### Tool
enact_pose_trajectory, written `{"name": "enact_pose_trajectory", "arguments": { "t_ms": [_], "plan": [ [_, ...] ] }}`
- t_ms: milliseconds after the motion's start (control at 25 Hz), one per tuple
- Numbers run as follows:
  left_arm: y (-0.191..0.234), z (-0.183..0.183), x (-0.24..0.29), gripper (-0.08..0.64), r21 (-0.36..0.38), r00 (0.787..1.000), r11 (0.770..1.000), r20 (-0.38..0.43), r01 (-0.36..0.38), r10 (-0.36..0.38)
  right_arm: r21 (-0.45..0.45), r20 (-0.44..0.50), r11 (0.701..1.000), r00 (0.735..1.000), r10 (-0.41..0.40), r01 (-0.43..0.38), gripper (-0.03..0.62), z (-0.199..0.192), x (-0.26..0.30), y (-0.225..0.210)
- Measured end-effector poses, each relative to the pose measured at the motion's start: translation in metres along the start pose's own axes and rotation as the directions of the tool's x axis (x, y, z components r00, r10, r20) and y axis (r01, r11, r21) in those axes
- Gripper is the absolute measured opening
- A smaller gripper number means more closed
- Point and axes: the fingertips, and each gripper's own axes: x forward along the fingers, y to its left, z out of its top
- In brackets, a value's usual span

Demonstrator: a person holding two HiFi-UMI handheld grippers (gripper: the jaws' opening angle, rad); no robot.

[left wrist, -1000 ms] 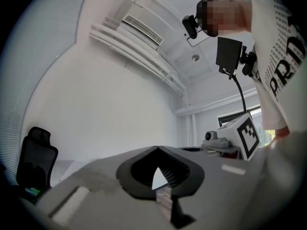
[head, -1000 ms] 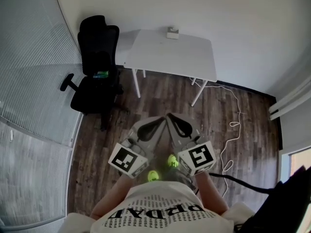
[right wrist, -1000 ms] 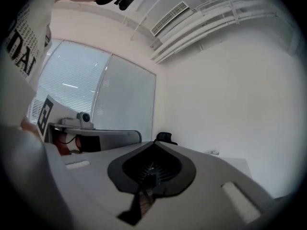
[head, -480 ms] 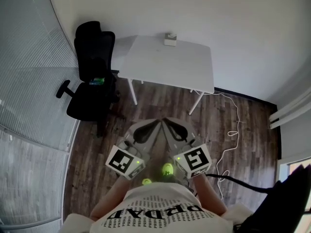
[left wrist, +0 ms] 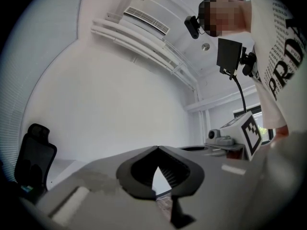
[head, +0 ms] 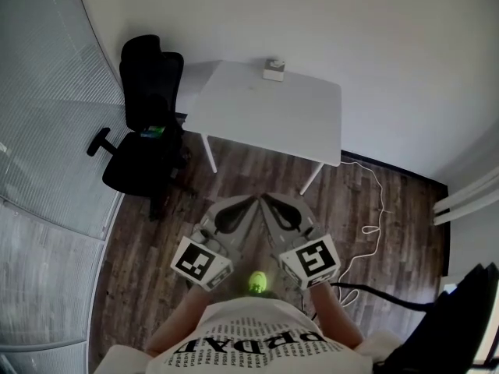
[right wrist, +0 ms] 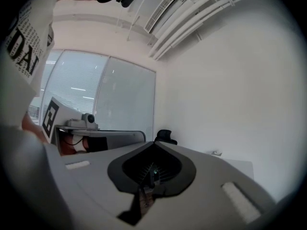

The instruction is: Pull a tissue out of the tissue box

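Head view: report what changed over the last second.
The person has stepped toward the table, which now shows slightly larger and lower in frame. Nothing was gripped or released. The left gripper and right gripper stay shut, empty, side by side; the tissue box stays on the table's far edge.

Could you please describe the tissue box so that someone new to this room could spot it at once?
Find the white table standing against the pale wall, beside the black office chair. The tissue box is the small pale box at the middle of the table's far edge, right by the wall. It is the only thing on the table top.
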Motion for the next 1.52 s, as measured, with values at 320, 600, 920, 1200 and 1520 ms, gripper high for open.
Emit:
{"name": "enact_pose_trajectory", "arguments": {
  "t_ms": [320, 600, 920, 1200, 1520],
  "plan": [
    [-0.006, -0.005, 0.024, 0.005, -0.013, 1.000, 1.000, 0.000, -0.025, 0.025, 0.033, 0.007, 0.999, 1.000, 0.013, -0.014, 0.008, -0.001, -0.006, -0.024],
    [0.002, -0.008, 0.039, 0.005, -0.002, 1.000, 1.000, -0.009, -0.012, 0.012, 0.051, 0.013, 0.999, 1.000, 0.003, -0.004, 0.008, -0.003, 0.001, -0.040],
    [0.036, -0.014, 0.066, 0.005, -0.034, 1.000, 0.999, -0.004, 0.024, -0.025, 0.074, -0.012, 0.997, 1.000, -0.026, 0.027, 0.008, -0.009, 0.033, -0.067],
    [0.083, -0.001, 0.098, 0.003, -0.038, 0.998, 0.997, 0.021, 0.065, -0.065, 0.048, -0.011, 0.997, 0.999, -0.053, 0.054, 0.008, 0.004, 0.081, -0.099],
    [0.146, 0.013, 0.126, 0.003, -0.042, 0.994, 0.993, 0.027, 0.109, -0.108, 0.051, -0.005, 0.995, 0.996, -0.089, 0.089, 0.009, 0.017, 0.142, -0.128]
  ]
}}
